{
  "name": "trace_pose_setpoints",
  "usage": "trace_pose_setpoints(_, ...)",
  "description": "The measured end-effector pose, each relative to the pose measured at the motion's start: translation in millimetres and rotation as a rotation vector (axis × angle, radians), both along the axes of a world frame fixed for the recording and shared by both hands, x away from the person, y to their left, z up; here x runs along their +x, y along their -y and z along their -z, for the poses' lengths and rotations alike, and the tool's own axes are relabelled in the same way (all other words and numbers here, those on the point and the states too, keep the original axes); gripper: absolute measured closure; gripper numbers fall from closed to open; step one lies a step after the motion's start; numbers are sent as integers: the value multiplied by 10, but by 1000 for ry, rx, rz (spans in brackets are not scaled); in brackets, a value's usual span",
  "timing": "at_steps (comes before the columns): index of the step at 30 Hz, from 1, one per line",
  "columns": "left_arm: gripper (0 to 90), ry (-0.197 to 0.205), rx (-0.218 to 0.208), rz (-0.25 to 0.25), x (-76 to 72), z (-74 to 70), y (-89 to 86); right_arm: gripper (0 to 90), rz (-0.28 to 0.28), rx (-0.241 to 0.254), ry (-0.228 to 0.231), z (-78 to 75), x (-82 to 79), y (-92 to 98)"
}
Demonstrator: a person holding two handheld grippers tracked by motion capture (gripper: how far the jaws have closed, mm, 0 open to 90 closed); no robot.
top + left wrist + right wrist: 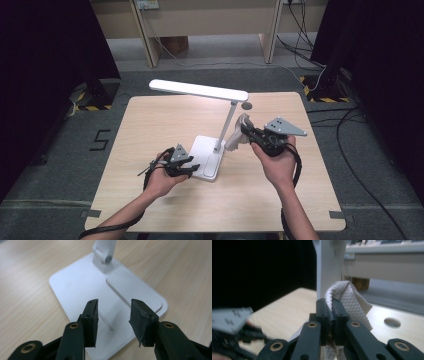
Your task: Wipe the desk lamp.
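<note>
Cloth [239, 134] hangs pinched in the right gripper [247, 131], held off the table [150, 125] just beside the post of the white lamp [215, 120] in the high view. The left gripper [192, 169] sits low at the near left edge of the lamp base [204, 150], nothing in it.

From the left gripper view, that gripper [113, 320] has its jaws parted with only air between them, above the base [75, 287] near its front edge.

From the right gripper view, the right gripper [331, 315] is clamped tight on a fold of the cloth [352, 300], with the post [328, 267] right behind. The left gripper [234, 335] blurs at the lower left.
</note>
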State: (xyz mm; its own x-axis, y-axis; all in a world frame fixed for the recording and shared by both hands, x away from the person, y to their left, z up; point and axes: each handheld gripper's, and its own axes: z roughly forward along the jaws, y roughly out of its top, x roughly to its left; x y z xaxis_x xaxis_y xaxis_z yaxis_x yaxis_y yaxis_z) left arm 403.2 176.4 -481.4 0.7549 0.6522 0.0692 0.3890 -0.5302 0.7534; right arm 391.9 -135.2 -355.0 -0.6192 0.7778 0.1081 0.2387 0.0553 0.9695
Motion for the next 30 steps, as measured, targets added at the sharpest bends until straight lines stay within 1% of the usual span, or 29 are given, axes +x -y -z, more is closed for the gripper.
trace_pose_setpoints(4,573,-18,7,-16,24,87,-23,862,10,28,52,-149,37,-13)
trace_pose_setpoints(7,575,-30,15,-11,16,136,-35,861,12,61,67,-222,50,-34)
trace_pose_setpoints(8,580,-31,18,-6,14,148,-35,861,14,65,70,-248,52,-45)
trace_pose_setpoints(9,586,-35,10,-3,13,151,-38,861,18,61,72,-263,52,-47)
trace_pose_setpoints(10,591,-34,6,-3,13,154,-40,861,19,70,81,-277,61,-57)
trace_pose_setpoints(12,595,-26,9,-4,15,157,-39,860,25,70,85,-298,79,-65)
trace_pose_setpoints(13,598,-27,8,-1,20,158,-40,860,26,75,79,-300,88,-72)
trace_pose_setpoints(14,604,-27,-1,-6,23,165,-41,860,30,76,77,-299,99,-77)
trace_pose_setpoints(15,611,-35,-12,-8,28,170,-48,860,34,77,68,-296,105,-85)
trace_pose_setpoints(19,634,-62,-58,-22,36,193,-81,860,48,72,79,-285,153,-111)
trace_pose_setpoints(21,639,-65,-65,-26,33,196,-87,860,61,65,76,-285,167,-127)
trace_pose_setpoints(22,642,-66,-66,-27,32,197,-86,860,66,65,67,-285,168,-138)
trace_pose_setpoints(23,645,-69,-67,-28,31,196,-85,860,69,63,73,-278,181,-149)
trace_pose_setpoints(26,653,-68,-68,-27,29,197,-85,860,72,59,61,-256,210,-175)
trace_pose_setpoints(29,660,-71,-75,-25,31,202,-94,860,75,66,64,-235,245,-178)
trace_pose_setpoints(30,661,-72,-75,-24,32,202,-94,860,76,71,51,-231,247,-183)
